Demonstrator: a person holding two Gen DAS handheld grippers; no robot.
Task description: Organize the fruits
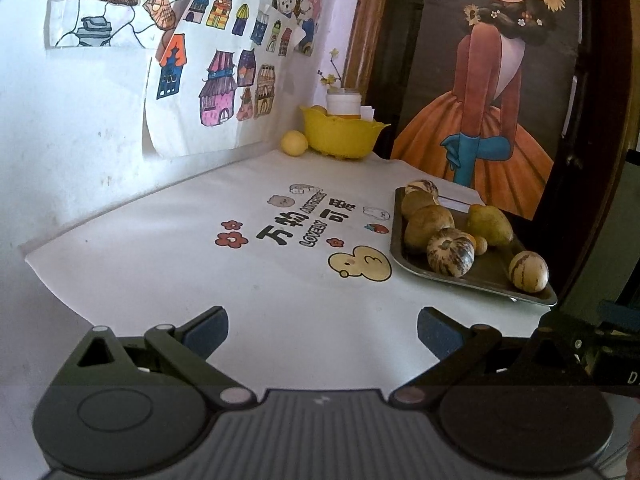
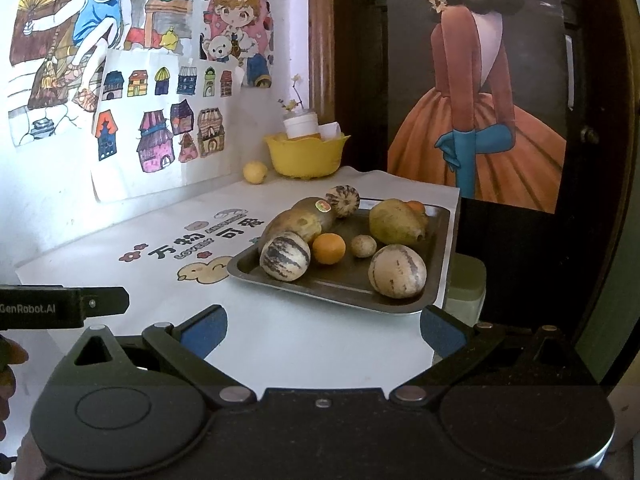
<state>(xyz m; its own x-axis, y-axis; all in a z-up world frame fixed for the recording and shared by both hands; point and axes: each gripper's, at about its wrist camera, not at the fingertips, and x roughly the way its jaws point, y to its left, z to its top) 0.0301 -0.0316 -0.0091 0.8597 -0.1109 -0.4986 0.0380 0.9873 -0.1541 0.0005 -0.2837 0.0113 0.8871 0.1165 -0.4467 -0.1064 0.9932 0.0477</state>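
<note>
Blue-padded and spread wide, the left hand-held gripper (image 1: 322, 330) and the right hand-held gripper (image 2: 323, 330) hover empty over the near edge of the worktop (image 1: 168, 264), which is covered by a white cloth printed with a cartoon duck (image 1: 359, 266) and black lettering. Just beyond the right tool sits a dark metal tray (image 2: 280, 276) with a low raised rim, holding the fruit to be sorted. Nearest are two striped melons, one at the left (image 2: 285, 257) and a paler one at the right (image 2: 397, 271); both look smooth, hard-skinned and fairly heavy, likely to roll, and best taken across their widest part. Between them lie a small orange (image 2: 329, 248), dimpled and light, and a tiny brown fruit (image 2: 363, 246). Behind these rest a long brownish fruit bearing a sticker (image 2: 304, 220), a greenish pear-shaped fruit (image 2: 394, 222) that may bruise under a hard squeeze, and a third striped melon (image 2: 343, 200) at the back rim. Farther off, in the corner, a single yellow fruit (image 2: 255, 171) lies on the cloth just beside a yellow plastic bowl (image 2: 306, 154) with a scalloped rim, in which a white-lidded jar (image 2: 301, 125) stands. Children's drawings cover the wall behind.
</note>
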